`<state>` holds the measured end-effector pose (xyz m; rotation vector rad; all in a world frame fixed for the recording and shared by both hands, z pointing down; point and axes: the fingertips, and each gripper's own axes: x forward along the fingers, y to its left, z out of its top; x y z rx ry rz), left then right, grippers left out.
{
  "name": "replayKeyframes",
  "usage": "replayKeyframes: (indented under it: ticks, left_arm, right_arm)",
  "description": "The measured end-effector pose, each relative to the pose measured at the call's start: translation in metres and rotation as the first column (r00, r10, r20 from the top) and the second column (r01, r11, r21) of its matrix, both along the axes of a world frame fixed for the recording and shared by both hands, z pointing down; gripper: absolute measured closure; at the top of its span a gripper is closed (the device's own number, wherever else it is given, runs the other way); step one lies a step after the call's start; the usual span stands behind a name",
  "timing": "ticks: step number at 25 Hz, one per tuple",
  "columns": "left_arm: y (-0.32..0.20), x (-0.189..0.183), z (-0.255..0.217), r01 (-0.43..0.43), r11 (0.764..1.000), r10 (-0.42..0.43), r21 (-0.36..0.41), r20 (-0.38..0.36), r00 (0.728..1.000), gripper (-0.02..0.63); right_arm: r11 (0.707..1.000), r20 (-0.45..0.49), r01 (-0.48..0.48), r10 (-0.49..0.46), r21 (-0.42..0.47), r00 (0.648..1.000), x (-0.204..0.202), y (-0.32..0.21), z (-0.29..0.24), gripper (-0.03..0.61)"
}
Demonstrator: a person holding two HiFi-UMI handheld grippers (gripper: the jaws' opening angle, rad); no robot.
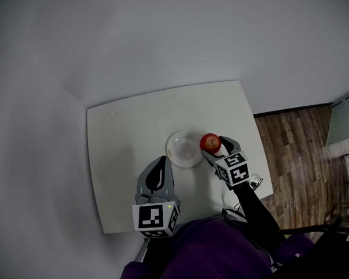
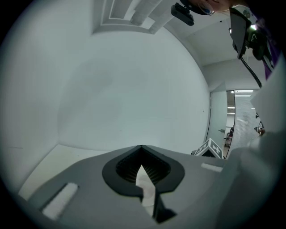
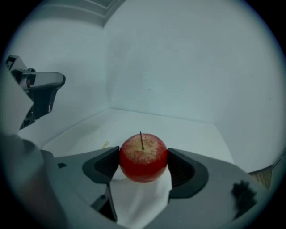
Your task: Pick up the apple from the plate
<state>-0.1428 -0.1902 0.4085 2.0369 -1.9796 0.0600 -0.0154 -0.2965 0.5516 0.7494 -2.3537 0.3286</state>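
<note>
A red apple with a dark stem is held between the jaws of my right gripper, just right of the white plate on the white table. In the right gripper view the apple sits upright, squeezed on both sides by the dark pads, and it is lifted clear of the tabletop. My left gripper rests near the table's front edge, below the plate, with its jaws closed together and nothing in them. In the left gripper view, that gripper points at a bare wall.
The white table stands in a corner of pale walls. Wooden floor lies to its right. A person's purple sleeve fills the bottom of the head view. A small yellow scrap lies on the tabletop left of the apple.
</note>
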Motion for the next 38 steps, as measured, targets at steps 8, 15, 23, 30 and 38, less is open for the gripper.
replayKeyframes:
  ticks: [8, 15, 23, 30, 38]
  left_arm:
    - [-0.007, 0.011, -0.002, -0.047, 0.999, 0.047, 0.006, 0.001, 0.999, 0.607]
    - [-0.008, 0.019, -0.002, -0.073, 0.997, 0.073, 0.004, -0.011, 0.997, 0.607]
    - [-0.006, 0.015, 0.001, -0.071, 0.997, 0.071, -0.008, -0.002, 0.997, 0.607]
    - [-0.008, 0.018, 0.0, -0.079, 0.997, 0.079, -0.018, 0.005, 0.997, 0.607]
    - [-0.01, 0.016, 0.004, -0.084, 0.996, 0.084, -0.022, 0.009, 0.996, 0.607]
  right_arm:
    - [0.997, -0.011, -0.072, 0.072, -0.005, 0.997, 0.026, -0.008, 0.001, 0.235]
    - [0.992, -0.018, -0.122, 0.122, -0.019, 0.992, 0.045, -0.009, 0.008, 0.234]
    - [0.988, -0.037, -0.155, 0.154, -0.027, 0.987, 0.059, -0.008, 0.022, 0.235]
    - [0.98, -0.048, -0.194, 0.192, -0.036, 0.98, 0.07, -0.007, 0.03, 0.233]
    - [0.977, -0.044, -0.215, 0.214, -0.017, 0.976, 0.072, -0.01, 0.034, 0.233]
